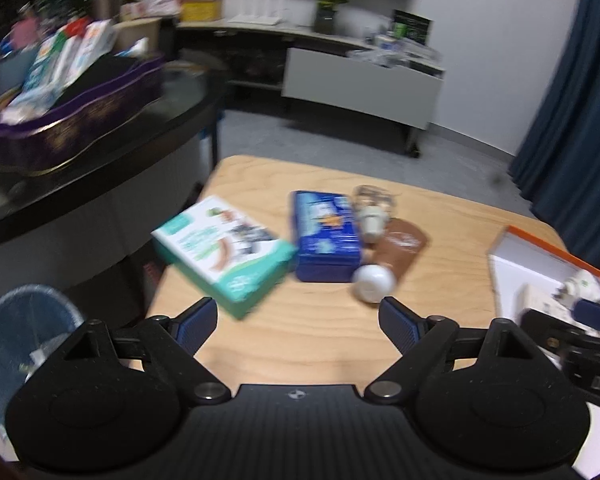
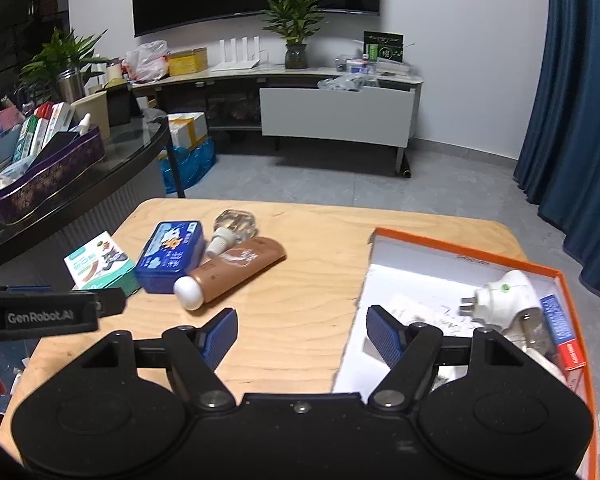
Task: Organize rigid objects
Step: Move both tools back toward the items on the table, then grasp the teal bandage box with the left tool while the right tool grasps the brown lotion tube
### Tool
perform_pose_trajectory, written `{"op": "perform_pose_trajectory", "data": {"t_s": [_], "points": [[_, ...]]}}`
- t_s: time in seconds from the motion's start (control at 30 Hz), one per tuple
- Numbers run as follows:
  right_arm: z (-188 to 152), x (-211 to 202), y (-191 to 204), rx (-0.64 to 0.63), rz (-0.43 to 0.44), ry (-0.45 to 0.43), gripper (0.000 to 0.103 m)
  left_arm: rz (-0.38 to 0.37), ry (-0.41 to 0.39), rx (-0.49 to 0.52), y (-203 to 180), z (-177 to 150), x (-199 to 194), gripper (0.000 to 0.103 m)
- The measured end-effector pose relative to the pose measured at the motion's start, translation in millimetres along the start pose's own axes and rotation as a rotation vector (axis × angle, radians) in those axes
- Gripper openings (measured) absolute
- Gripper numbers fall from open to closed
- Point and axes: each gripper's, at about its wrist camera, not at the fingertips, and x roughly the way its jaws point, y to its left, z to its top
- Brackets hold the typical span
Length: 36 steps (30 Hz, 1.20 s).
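Both grippers, left (image 1: 296, 320) and right (image 2: 302, 330), hover with fingers spread and empty over the wooden worktop (image 2: 300, 280). "GenRobot.AI" is printed on the left one. A brown tube (image 2: 236, 266) lies left of the orange-rimmed box (image 2: 460, 254).

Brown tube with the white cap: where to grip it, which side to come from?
Probably the brown tube mid-body, from above, jaws across its width. It lies flat, diagonal, white cap toward the camera. The blue tin and clear bottle crowd its left side, so the free right side is safer for the open right gripper.
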Motion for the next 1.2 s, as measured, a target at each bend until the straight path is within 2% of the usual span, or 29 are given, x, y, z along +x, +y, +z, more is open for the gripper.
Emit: {"op": "perform_pose_trajectory", "data": {"t_s": [0.17, 0.37, 0.63, 0.7, 0.83, 0.9, 0.93, 1.0, 1.07, 1.1, 1.17, 1.2], "points": [[-2.6, 6.5, 4.5, -0.004, 0.006, 0.011, 0.084, 0.044, 0.016, -0.128, 31.4, 4.0, 14.0, 0.090], [-5.6, 12.2, 5.9, -0.006, 0.013, 0.018, 0.084, 0.073, 0.046, -0.271, 45.7, 28.7, 39.0, 0.095], [-7.3, 17.9, -1.6, -0.008, 0.015, 0.018, 0.084, 0.199, 0.116, -0.340, 39.5, 59.4, 79.3, 0.099], [-7.5, 18.9, -2.4, -0.006, 0.013, 0.018, 0.084, 0.219, 0.135, -0.315, 38.2, 62.2, 89.0, 0.101], [-7.9, 20.7, -7.4, 0.004, 0.014, 0.017, 0.084, 0.190, 0.127, -0.239, 37.6, 56.8, 91.1, 0.095], [-7.8, 21.9, -9.3, 0.010, 0.015, 0.017, 0.084, 0.131, 0.097, -0.172, 37.3, 50.7, 85.5, 0.088], [-7.7, 22.2, -9.6, 0.014, 0.016, 0.017, 0.084, 0.088, 0.085, -0.135, 37.9, 45.8, 80.6, 0.081], [-7.9, 24.0, -8.7, 0.019, 0.022, 0.020, 0.084, -0.002, 0.083, -0.031, 36.2, 35.7, 69.9, 0.075], [-8.1, 25.7, -5.9, 0.016, 0.029, 0.023, 0.084, -0.029, 0.090, 0.085, 30.7, 23.3, 59.9, 0.075], [-8.6, 26.5, -3.9, 0.013, 0.031, 0.024, 0.084, -0.025, 0.086, 0.111, 30.2, 17.6, 56.3, 0.075], [-8.2, 29.2, 0.6, 0.014, 0.039, 0.031, 0.084, -0.011, 0.080, 0.117, 31.9, 10.7, 55.5, 0.076], [-7.7, 30.5, 3.3, 0.014, 0.045, 0.035, 0.084, -0.004, 0.072, 0.113, 33.1, 9.4, 56.7, 0.082]]}}
